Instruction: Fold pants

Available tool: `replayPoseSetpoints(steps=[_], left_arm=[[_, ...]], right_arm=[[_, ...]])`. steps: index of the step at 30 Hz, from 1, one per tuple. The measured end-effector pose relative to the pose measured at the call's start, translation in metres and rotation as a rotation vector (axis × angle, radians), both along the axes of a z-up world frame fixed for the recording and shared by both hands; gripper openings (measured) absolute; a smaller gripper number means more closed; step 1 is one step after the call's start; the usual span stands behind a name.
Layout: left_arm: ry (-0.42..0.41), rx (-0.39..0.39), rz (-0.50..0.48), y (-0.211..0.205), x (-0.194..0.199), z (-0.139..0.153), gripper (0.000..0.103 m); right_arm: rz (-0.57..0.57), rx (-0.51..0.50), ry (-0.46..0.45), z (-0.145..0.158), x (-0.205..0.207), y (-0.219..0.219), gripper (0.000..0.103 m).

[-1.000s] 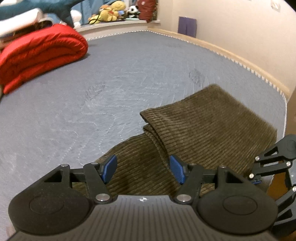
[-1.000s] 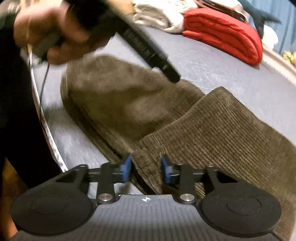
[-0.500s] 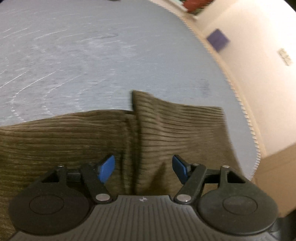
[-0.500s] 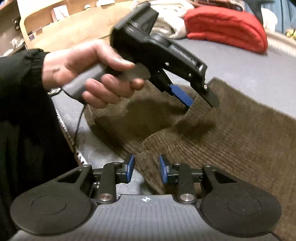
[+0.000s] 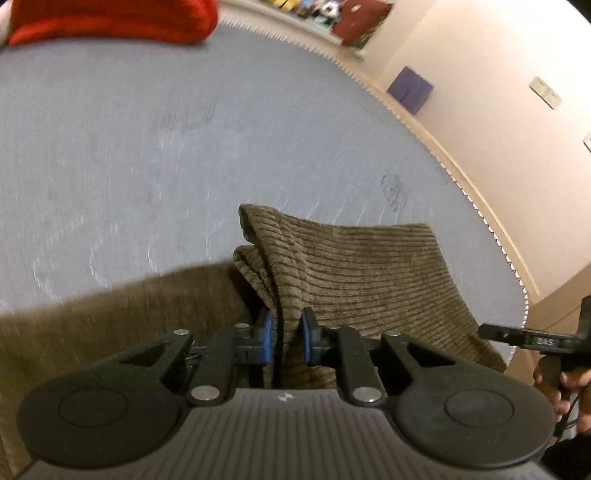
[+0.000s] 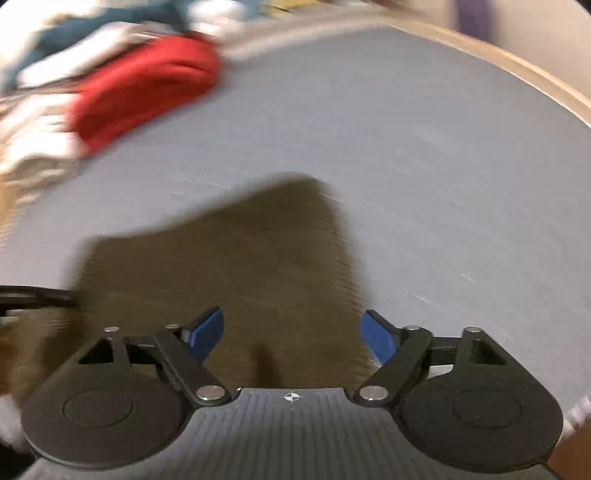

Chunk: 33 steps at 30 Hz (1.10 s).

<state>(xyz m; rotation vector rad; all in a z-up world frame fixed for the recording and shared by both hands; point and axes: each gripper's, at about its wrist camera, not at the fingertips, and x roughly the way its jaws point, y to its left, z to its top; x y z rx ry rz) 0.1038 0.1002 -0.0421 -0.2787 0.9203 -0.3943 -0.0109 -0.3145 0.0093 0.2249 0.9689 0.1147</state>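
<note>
Olive-brown corduroy pants [image 5: 354, 273] lie on a grey mattress [image 5: 147, 155], one layer folded over another. My left gripper [image 5: 286, 338] is shut on the folded edge of the pants, which stands up between its blue pads. In the right wrist view, which is blurred, my right gripper [image 6: 291, 338] is open and empty above the pants [image 6: 229, 258]. The right gripper and the hand holding it also show at the right edge of the left wrist view [image 5: 532, 341].
A red rolled quilt [image 6: 147, 85] and pale bedding [image 6: 33, 122] lie at the far left of the mattress. A wooden bed frame [image 6: 517, 62] and a cream wall [image 5: 480, 74] run along the right. Soft toys [image 5: 314, 7] sit on a far ledge.
My left gripper has closed on the folded edge of the pants. My right gripper has let go of the pants, opened, and swung to face the far side of the bed.
</note>
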Motion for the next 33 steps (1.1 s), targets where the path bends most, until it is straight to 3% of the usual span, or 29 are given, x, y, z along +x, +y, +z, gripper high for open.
replayPoseSetpoints(steps=[2,4,6,9,12,15,17,19,22,26,29,33], left_arm=[[0.045,0.042,-0.004,-0.005,-0.001,-0.006,0.022],[0.071,0.116,-0.012,-0.012,0.000,-0.010,0.028],[0.006,0.136,0.010,-0.013,-0.004,0.001,0.030],[-0.106,0.149,0.029,-0.016,-0.012,0.023,0.048],[-0.145,0.094,0.025,-0.016,-0.019,0.035,0.058],[-0.153,0.061,-0.022,-0.030,-0.022,0.037,0.066],[-0.172,0.033,-0.058,-0.038,-0.025,0.041,0.070],[-0.184,-0.028,-0.081,-0.044,-0.027,0.046,0.082],[-0.179,-0.173,-0.104,-0.049,-0.026,0.054,0.085],[-0.086,-0.370,-0.144,-0.049,-0.021,0.056,0.088],[-0.080,-0.376,-0.159,-0.048,-0.020,0.060,0.088],[-0.103,-0.301,-0.185,-0.044,-0.027,0.063,0.088]], right_arm=[[-0.068,0.018,0.065,-0.015,-0.001,-0.018,0.088],[-0.076,0.114,0.141,-0.030,0.000,-0.028,0.088],[-0.066,0.183,0.189,-0.038,0.000,-0.031,0.088],[-0.034,0.182,0.193,-0.036,-0.001,-0.021,0.087],[-0.026,0.173,0.186,-0.032,-0.003,-0.015,0.070],[-0.031,0.141,0.158,-0.023,-0.007,-0.009,0.040],[-0.007,0.126,0.111,-0.010,-0.017,-0.002,0.034],[0.084,0.033,0.009,0.012,-0.026,0.019,0.031],[0.290,-0.127,-0.185,0.048,-0.052,0.070,0.030],[0.535,-0.259,-0.365,0.073,-0.093,0.139,0.030],[0.692,-0.366,-0.449,0.071,-0.121,0.185,0.030],[0.826,-0.451,-0.488,0.069,-0.147,0.226,0.030]])
